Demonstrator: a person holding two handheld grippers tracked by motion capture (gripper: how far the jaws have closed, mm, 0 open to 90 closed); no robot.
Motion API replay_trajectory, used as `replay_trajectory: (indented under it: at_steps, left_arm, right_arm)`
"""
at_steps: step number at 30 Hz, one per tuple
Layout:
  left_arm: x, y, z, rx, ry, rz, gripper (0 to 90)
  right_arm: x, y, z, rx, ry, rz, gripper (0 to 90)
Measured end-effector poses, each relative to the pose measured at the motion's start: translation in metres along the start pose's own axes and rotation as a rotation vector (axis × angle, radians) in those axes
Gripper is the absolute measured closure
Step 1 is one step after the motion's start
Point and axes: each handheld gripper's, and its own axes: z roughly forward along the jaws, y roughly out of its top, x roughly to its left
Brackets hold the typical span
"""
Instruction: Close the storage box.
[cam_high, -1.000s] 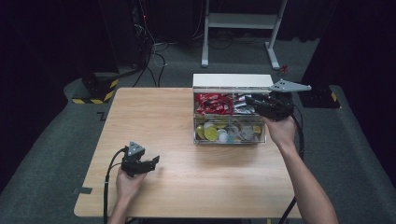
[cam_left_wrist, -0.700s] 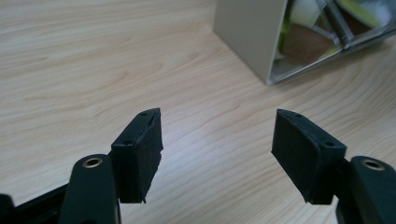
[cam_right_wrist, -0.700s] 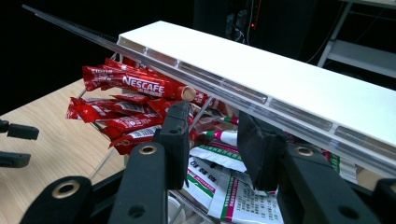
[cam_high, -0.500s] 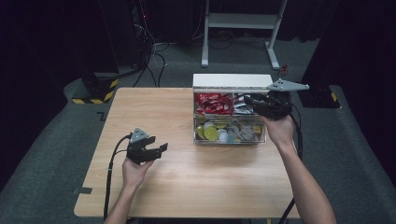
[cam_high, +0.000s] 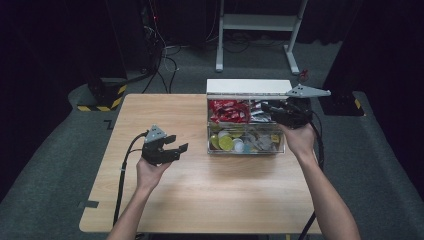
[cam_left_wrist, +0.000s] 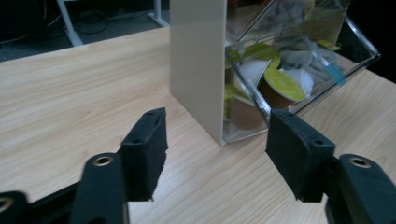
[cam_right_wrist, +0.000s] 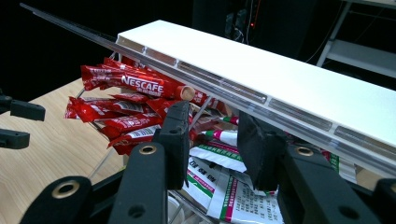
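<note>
**Box reached by one hand, the second hand on its way**

On the wooden counter (cam_high: 165, 195) the clear organiser box (cam_high: 208, 131) stands at the far right side, with its white back part (cam_high: 248, 86) behind it. We judge the work to be at an early stage: nothing from the box lies on the counter, and all contents sit in their compartments. These are the red coffee sticks (cam_high: 227, 111) at the back left, the printed sachets (cam_right_wrist: 224, 186) at the back right and the small capsules (cam_high: 226, 143) in the front.

The right claw (cam_high: 267, 107) is over the back right compartment. Its jaws are drawn close together, just under the tilted clear lid (cam_right_wrist: 140, 51). We cannot tell if they pinch the lid or a sachet.

The left claw (cam_high: 177, 142) is open with nothing between its jaws. It points to the left wall of the box, near it but apart.

Against the earlier frames, the left hand has moved up and toward the box, and its jaws have just been closing a little. The right hand and the box stayed in place. Taking an item out is still to be done.
</note>
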Motion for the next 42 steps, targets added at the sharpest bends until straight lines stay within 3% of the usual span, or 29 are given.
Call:
replay_trajectory:
  at_steps: [6, 17, 24, 27, 29, 32, 42]
  left_arm:
    - [-0.004, 0.015, 0.003, -0.002, -0.033, 0.022, 43.2]
    - [-0.006, 0.045, 0.006, -0.049, -0.08, 0.015, 51.3]
    - [-0.006, 0.057, 0.008, -0.057, -0.099, 0.017, 51.2]
    - [-0.007, 0.062, 0.011, -0.065, -0.122, -0.005, 50.0]
    - [-0.007, 0.064, 0.012, -0.065, -0.121, 0.005, 49.8]
    - [-0.012, 0.069, 0.012, -0.063, -0.084, 0.061, 49.2]
    - [-0.015, 0.081, 0.018, -0.06, -0.133, 0.049, 48.5]
  right_arm:
    - [0.0, 0.0, 0.001, 0.002, 0.0, 0.001, 64.3]
    - [0.0, 0.001, 0.002, 0.006, -0.005, 0.0, 64.3]
    - [-0.001, 0.002, 0.002, 0.013, -0.002, 0.0, 64.2]
    - [-0.001, 0.003, 0.002, 0.016, -0.003, 0.0, 64.3]
    - [-0.001, 0.003, 0.002, 0.017, -0.003, -0.001, 64.3]
    - [-0.001, 0.003, 0.002, 0.016, -0.004, -0.004, 64.2]
    - [0.0, 0.003, 0.002, 0.019, -0.007, -0.007, 63.4]
